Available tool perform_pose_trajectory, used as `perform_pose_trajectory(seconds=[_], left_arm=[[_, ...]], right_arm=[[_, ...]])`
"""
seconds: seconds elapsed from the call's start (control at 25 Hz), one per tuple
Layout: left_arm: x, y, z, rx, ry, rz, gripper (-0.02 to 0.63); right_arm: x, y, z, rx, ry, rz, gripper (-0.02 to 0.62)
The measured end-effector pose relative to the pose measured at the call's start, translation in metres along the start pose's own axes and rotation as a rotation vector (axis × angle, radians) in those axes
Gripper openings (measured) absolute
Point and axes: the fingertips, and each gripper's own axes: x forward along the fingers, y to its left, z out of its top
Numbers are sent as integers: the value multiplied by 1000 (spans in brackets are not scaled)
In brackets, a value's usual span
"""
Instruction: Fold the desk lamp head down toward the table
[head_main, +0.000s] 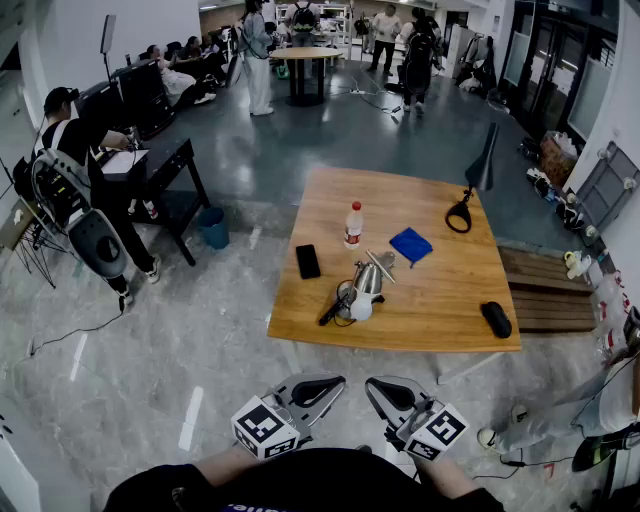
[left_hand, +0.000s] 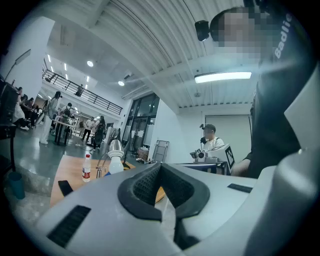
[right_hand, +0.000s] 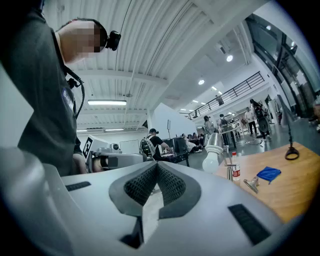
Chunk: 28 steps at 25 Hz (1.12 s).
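Observation:
The desk lamp (head_main: 364, 288), with a silver head and a white bulb, stands near the middle of the wooden table (head_main: 430, 310); a black cord trails from it. Its bulb also shows in the left gripper view (left_hand: 115, 159) and the right gripper view (right_hand: 212, 160). Both grippers are low by my body, well short of the table and apart from the lamp. My left gripper (head_main: 338, 382) and right gripper (head_main: 372, 385) point toward each other. Each is shut with nothing between its pads: left gripper (left_hand: 161, 169), right gripper (right_hand: 156, 169).
On the table are a water bottle (head_main: 353, 225), a black phone (head_main: 308, 261), a blue cloth (head_main: 411, 245), a black oblong object (head_main: 496, 319) and a black ring-shaped stand (head_main: 460, 215). A blue bin (head_main: 212, 227) and seated people are at the left; a bench (head_main: 545, 290) is on the right.

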Motion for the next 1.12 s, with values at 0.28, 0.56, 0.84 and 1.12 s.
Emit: perform_pose_trajectory(seconds=[0.28,0.56,0.84,1.12], left_arm=[[-3,-5,-5,8,9,-4,9],[-2,3,-4,8,11,10,9],[12,17,5,38,2,71,9],[26,18,11,52,-5,159,9]], right_arm=[[1,5,-1,4,-9,1,5],[3,1,2,24,-38,21,5],[-9,-24,2,28,-43,18,5],[-20,-39,5,43,-44,86,5]])
